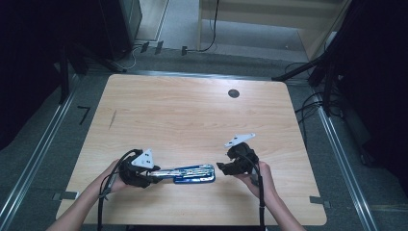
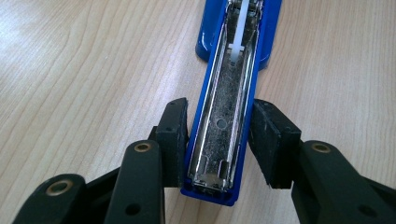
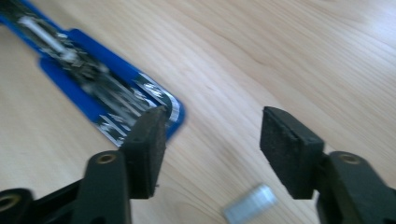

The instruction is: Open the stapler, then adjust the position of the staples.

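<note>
A blue stapler (image 1: 190, 174) lies opened out flat near the front edge of a pale wooden worktop (image 1: 192, 115), its metal staple channel facing up. The left gripper (image 2: 219, 140) has its fingers (image 2: 173, 140) set against the two blue side walls of the stapler's near end, pinching it across its width; in the left gripper view the bare, scuffed channel runs away from the fingers toward the wider blue base. The right gripper (image 3: 208, 149) hovers just beside the stapler's far end with its fingers spread wide and holding nothing. A small strip of staples (image 3: 250, 203) lies loose on the wood below that gap, blurred but recognisable.

The stapler looks rigid and moderately heavy for its size, with smooth painted sides that could slip under a light pinch; the narrow end, where the walls are parallel, seems the surest place to hold it. The staple strip is likely light and brittle, prone to snapping or skidding, and probably best taken gently across its long sides.
</note>
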Action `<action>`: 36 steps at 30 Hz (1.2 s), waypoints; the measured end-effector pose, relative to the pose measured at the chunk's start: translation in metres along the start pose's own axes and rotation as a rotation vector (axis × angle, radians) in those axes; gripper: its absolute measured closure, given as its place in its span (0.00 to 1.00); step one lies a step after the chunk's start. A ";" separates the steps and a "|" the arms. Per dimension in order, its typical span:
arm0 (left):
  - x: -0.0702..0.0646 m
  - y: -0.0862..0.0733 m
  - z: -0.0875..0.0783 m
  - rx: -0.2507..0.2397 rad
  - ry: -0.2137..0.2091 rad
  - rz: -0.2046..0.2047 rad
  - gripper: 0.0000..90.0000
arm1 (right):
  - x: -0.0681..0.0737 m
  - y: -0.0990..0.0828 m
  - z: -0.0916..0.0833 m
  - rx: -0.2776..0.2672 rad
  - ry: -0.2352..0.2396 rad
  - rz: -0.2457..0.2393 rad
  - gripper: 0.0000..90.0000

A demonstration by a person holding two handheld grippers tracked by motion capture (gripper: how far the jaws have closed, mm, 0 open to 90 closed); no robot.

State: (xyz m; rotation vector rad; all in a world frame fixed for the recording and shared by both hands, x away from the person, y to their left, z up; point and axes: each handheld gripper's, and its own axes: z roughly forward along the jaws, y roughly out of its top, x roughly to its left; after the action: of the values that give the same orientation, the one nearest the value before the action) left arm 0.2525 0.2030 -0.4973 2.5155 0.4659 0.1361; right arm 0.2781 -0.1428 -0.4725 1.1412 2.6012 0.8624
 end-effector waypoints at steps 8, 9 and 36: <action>0.000 0.003 0.002 0.009 -0.004 0.008 0.65 | -0.015 -0.020 0.000 0.079 -0.106 0.077 0.34; 0.001 0.003 0.002 0.011 -0.004 0.007 0.65 | -0.017 -0.022 0.002 0.086 -0.112 0.073 0.34; 0.004 0.003 0.002 0.013 0.005 0.002 0.63 | -0.016 -0.030 0.020 0.181 -0.138 0.088 0.48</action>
State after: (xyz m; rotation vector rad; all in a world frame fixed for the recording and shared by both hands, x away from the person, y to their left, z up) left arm 0.2575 0.2007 -0.4976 2.5285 0.4677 0.1406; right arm 0.2779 -0.1614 -0.5072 1.3206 2.5731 0.5499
